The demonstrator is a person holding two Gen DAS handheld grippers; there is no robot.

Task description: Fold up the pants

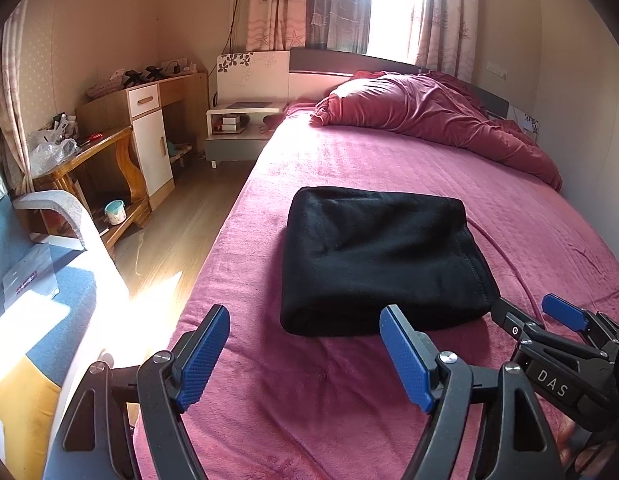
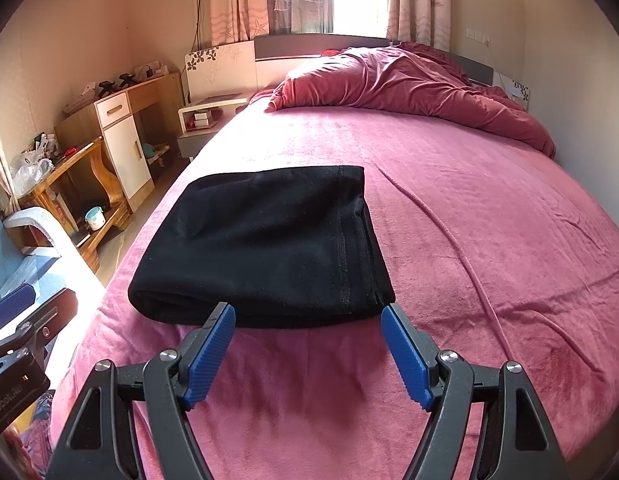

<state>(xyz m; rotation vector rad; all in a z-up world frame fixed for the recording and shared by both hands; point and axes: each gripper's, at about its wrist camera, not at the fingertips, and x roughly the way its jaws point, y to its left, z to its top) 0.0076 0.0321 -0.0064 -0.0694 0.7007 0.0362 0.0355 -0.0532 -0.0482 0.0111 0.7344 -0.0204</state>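
A wide bed covered in a pink plush blanket (image 1: 389, 168) fills most of the room, with a rumpled dark red duvet (image 1: 429, 112) heaped near the headboard under a bright curtained window (image 1: 389, 4). Along the left wall stand a white and grey bedside table (image 1: 237, 128), a light wooden desk with a white drawer and door (image 1: 149, 120), and a low polished wooden bench (image 1: 93, 164) cluttered with plastic bags. A blue upholstered sofa (image 1: 41, 280) sits beside the near corner of the bed, on a wood-plank floor (image 1: 181, 224).

The black fleece pants (image 2: 269, 240) lie folded into a compact thick rectangle on the blanket, toward the bed's left edge and well apart from the duvet.

The left gripper (image 1: 305, 352), black with blue ribbed pads, hovers just short of the bundle's near edge with its jaws spread wide and nothing between them. The right gripper (image 2: 309, 340) is likewise wide open and empty; its fingertips sit at the near folded edge of the pants, at or just short of touching the fabric, and contact cannot be confirmed.
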